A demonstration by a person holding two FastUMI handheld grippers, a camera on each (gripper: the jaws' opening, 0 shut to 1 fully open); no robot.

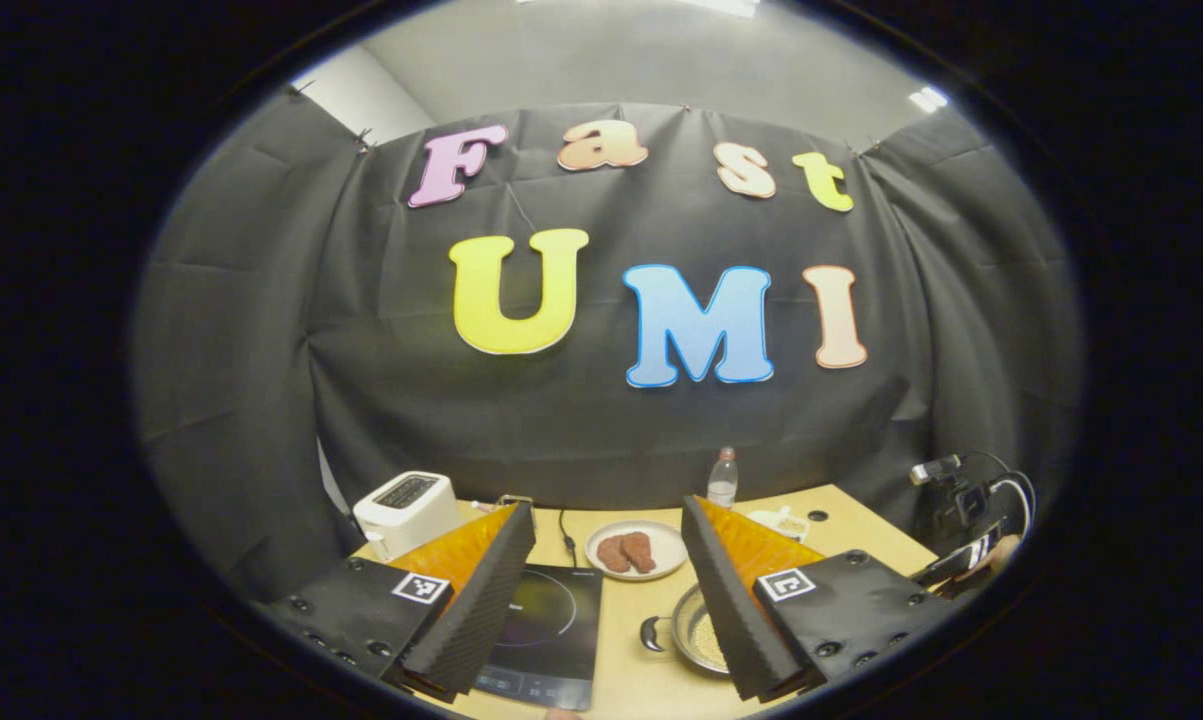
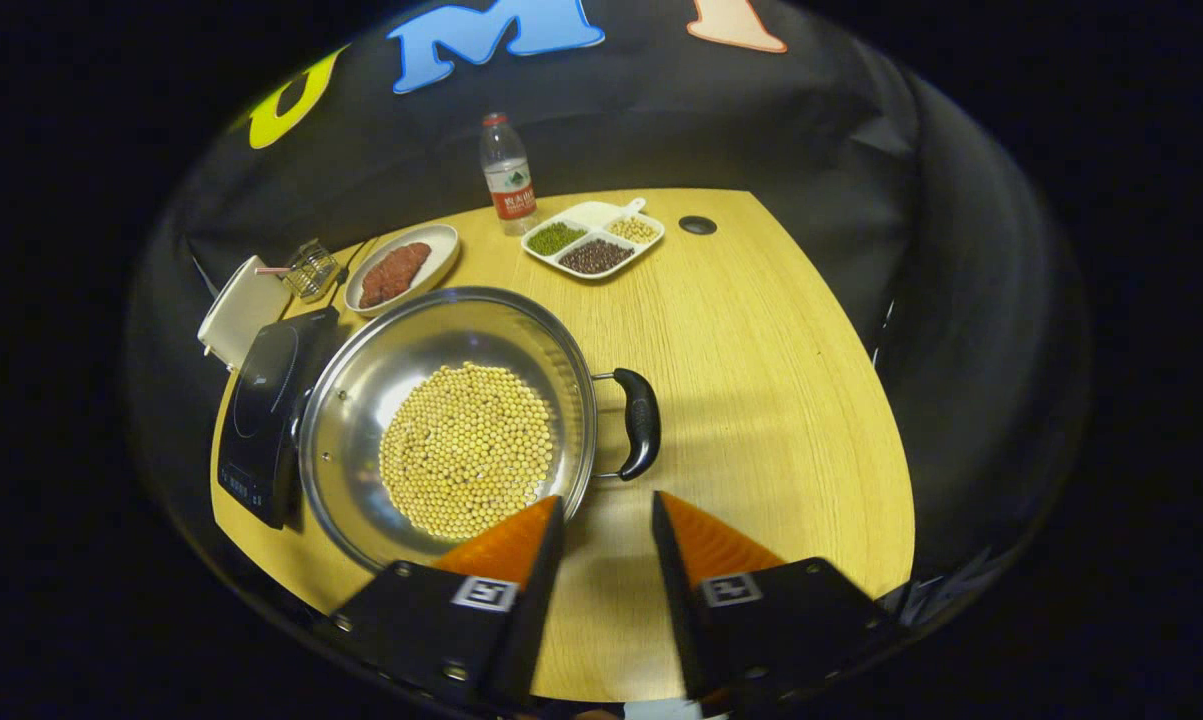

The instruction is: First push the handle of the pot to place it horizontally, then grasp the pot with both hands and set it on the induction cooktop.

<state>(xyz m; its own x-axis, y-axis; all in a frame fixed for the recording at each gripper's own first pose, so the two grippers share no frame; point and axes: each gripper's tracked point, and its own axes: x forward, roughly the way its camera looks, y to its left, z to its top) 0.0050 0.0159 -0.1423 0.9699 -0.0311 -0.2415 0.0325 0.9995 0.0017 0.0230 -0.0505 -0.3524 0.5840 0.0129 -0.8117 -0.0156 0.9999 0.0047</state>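
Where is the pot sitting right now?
In the right gripper view, the pot sits on the table, just right of the induction cooktop, ahead of the right claw.

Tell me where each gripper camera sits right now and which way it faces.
Left gripper view: rides the left gripper, held level, facing the booth wall; open jaws at the bottom frame the cooktop and plate of meat.
Right gripper view: rides the right gripper, tilted down at the table; jaws open near the pot.
Shared: pot, cooktop, plate, bottle.
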